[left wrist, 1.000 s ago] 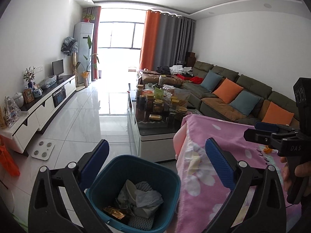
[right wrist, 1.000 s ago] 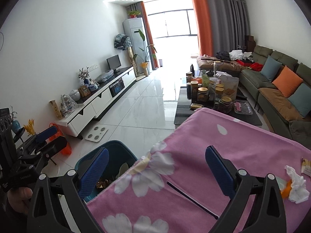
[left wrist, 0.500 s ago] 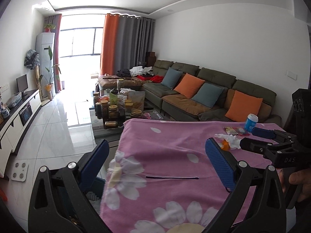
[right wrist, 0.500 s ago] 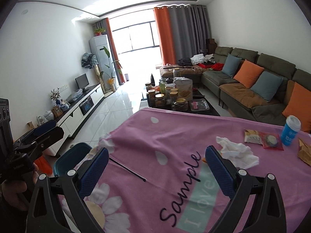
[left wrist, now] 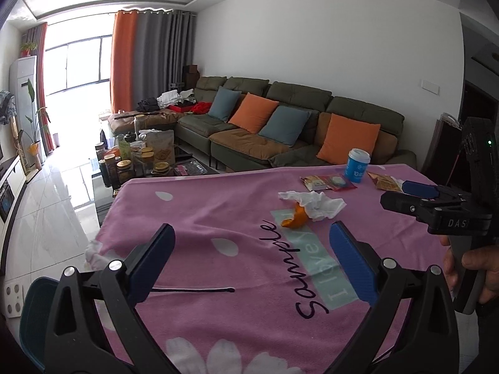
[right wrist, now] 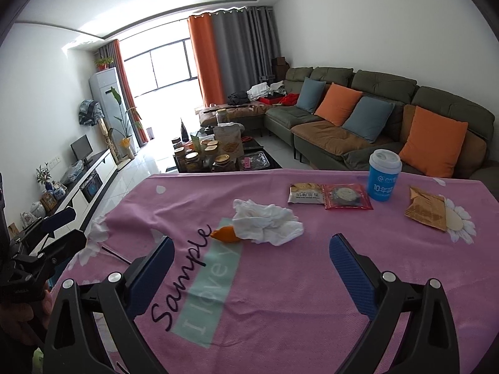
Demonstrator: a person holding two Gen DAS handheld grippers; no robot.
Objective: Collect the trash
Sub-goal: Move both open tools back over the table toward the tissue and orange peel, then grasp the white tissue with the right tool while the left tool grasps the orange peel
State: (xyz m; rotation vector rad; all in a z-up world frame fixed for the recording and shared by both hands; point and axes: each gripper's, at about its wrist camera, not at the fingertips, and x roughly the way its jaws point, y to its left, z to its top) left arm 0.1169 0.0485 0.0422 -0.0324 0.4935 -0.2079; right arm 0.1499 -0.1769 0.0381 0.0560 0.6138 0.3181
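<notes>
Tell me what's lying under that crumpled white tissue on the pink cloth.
An orange peel pokes out from under the crumpled white tissue; its far end is covered. Anything else beneath is hidden.

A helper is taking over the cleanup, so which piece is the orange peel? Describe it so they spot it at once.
Find the pink cloth covering the table, then the crumpled white tissue near its middle. The orange peel lies against the tissue's left edge, the only small, curled, bright orange scrap among the flat wrappers.
</notes>
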